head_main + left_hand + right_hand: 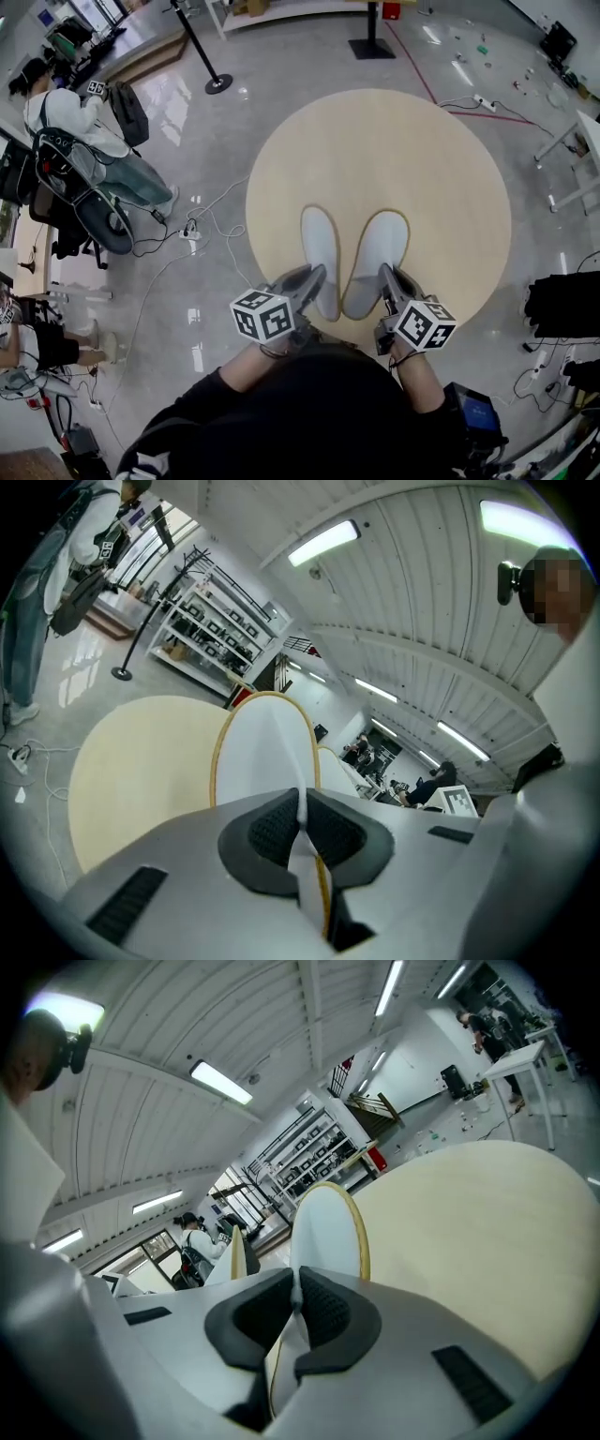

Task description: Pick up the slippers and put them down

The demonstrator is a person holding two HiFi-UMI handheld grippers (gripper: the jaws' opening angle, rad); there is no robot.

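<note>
Two white slippers with tan-edged soles hang above the round beige table [441,159], toes pointing away from me. My left gripper [317,277] is shut on the heel of the left slipper [321,246]. My right gripper [386,276] is shut on the heel of the right slipper [377,251]. In the left gripper view the black pads [272,829] pinch the left slipper's [267,747] thin white edge, with the other slipper [330,761] beside it. The right gripper view shows the same pinch on the right slipper [323,1232].
The table stands on a glossy grey floor with cables [202,230] trailing at its left. A seated person [84,131] and a chair are at far left. A stanchion base [218,83] stands behind, a black bag [562,305] at right.
</note>
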